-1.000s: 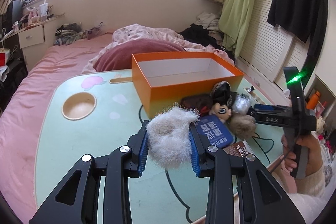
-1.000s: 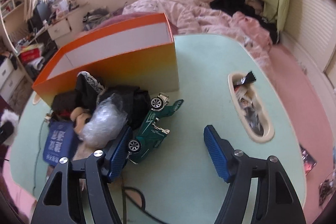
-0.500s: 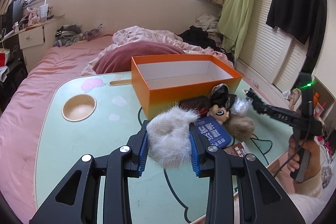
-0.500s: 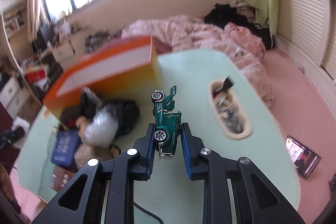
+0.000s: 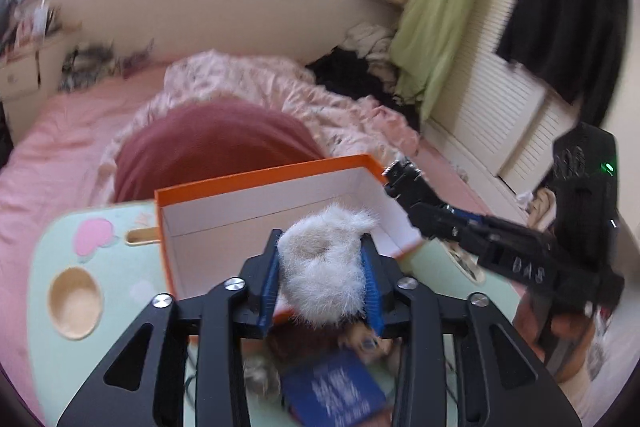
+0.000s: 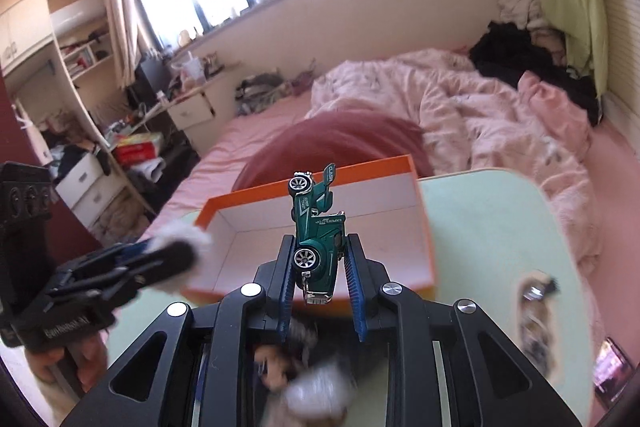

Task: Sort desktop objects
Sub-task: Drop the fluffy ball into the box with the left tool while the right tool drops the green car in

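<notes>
Both tools (image 5: 322,277) (image 6: 318,269) raised over box (image 5: 256,183)

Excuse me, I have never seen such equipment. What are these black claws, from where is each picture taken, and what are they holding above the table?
No robot is here: a person holds a two-finger gripper in each hand, and a wide-angle camera on each looks along its fingers. In the left camera's picture, the left gripper clamps a white fur ball. In the right camera's picture, the right gripper holds a green toy car nose-up; its jaws have just eased open slightly. Both hover at an open orange box on a pale green table. A blue booklet and blurred small toys lie on the table before the box.
</notes>
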Tool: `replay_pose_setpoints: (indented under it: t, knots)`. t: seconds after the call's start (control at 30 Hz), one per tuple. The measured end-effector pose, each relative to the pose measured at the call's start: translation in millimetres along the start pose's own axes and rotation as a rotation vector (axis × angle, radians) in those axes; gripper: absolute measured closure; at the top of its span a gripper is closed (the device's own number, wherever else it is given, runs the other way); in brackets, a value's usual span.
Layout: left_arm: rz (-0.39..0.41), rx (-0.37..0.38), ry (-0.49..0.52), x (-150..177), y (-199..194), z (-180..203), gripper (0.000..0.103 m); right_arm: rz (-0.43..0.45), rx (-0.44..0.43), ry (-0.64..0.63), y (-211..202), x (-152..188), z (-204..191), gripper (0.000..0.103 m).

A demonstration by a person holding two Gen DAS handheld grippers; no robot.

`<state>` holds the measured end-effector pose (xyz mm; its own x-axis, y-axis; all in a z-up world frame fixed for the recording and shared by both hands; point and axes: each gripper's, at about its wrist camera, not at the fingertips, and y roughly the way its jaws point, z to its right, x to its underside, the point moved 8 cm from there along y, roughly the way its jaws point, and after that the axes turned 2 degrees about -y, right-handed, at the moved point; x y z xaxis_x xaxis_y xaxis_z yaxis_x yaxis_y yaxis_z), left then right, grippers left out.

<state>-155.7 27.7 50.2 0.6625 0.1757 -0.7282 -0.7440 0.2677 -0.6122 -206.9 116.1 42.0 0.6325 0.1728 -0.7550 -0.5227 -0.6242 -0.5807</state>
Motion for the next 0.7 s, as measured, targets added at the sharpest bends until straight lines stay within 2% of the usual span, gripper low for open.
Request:
replay_pose_setpoints:
  t: [0.03,0.07,0.13,0.2,0.23,0.33,0.43,0.63,0.7]
  knots:
    - [-0.008,-0.014,-0.035,0,6,-7,0.062,-0.018,-0.002,0.029,9,0,4,0.073]
    - [0.0,-0.022,-0.074,0,6,-14,0.062,-0.034,0.001,0.061,16,1,9,0.062]
    - [0.072,0.002,-0.092,4,-7,-21,0.058,-0.025,-0.02,0.113,16,4,16,0.059]
    - [0.11,-0.036,-0.07,16,-25,-27,0.03,-0.02,-0.013,0.102,11,10,16,0.059]
    - [0.108,-0.056,-0.071,23,-30,-31,0.026,-0.018,-0.005,0.091,9,12,15,0.059]
    - [0.074,-0.037,-0.099,46,-39,-39,0.025,-0.014,0.013,0.069,3,20,11,0.058]
    - [0.002,-0.042,-0.112,57,-26,-47,0.025,-0.011,0.023,0.063,-4,30,3,0.058]
    - [-0.02,-0.007,-0.134,67,-8,-47,0.025,-0.025,0.037,0.037,-5,35,-2,0.058]
    - [0.018,-0.028,-0.109,66,-16,-45,0.025,0.019,0.04,0.021,-15,35,-4,0.058]
